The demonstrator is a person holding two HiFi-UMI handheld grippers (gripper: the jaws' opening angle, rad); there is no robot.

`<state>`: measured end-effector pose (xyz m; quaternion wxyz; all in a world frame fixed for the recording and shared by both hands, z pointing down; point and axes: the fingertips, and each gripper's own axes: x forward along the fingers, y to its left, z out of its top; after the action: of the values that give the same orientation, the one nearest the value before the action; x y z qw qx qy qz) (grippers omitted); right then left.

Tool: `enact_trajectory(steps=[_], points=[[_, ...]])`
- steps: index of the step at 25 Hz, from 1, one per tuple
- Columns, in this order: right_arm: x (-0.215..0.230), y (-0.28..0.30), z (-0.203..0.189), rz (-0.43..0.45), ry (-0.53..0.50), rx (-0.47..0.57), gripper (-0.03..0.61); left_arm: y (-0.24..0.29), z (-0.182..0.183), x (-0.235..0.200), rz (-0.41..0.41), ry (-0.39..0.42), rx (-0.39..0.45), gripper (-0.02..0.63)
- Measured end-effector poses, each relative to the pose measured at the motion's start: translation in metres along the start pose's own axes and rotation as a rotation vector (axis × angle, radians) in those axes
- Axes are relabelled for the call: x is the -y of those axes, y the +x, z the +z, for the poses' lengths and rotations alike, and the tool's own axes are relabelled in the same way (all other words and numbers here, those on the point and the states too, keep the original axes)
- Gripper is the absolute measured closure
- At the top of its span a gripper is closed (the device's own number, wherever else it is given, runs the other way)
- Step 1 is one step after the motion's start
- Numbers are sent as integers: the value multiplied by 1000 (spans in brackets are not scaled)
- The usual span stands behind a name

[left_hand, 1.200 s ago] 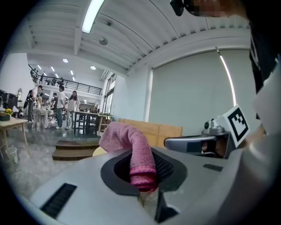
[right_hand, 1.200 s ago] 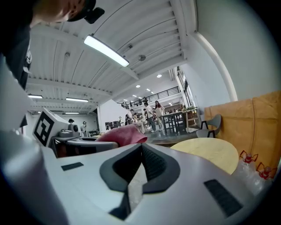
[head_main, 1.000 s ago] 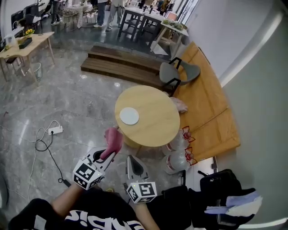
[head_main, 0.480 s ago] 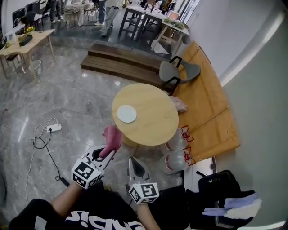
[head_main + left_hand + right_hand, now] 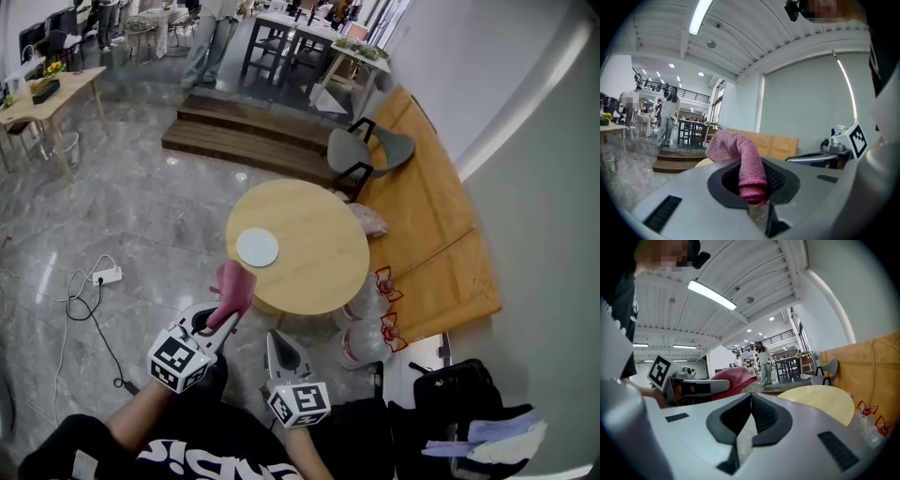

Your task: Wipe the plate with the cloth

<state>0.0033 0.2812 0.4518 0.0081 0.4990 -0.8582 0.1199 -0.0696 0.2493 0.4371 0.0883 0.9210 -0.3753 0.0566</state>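
Pink cloth [image 5: 234, 286], pinched by the jaws of the left gripper [image 5: 221, 325], hides their tips. The jaws of the right gripper [image 5: 277, 342] are pressed together, empty. The plate [image 5: 257, 247] on the bench [image 5: 323, 267] is too small for detail.

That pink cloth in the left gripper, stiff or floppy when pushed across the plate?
Likely floppy: the pink cloth bends over past the left gripper's jaws. It looks soft and light, so it would probably fold against the plate rather than shove it.
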Motion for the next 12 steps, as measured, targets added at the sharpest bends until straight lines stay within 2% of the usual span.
enact_trajectory(steps=[12], points=[[60,83,13,-36,24,-14,557,81,19,-76,-20,1,-17,562]])
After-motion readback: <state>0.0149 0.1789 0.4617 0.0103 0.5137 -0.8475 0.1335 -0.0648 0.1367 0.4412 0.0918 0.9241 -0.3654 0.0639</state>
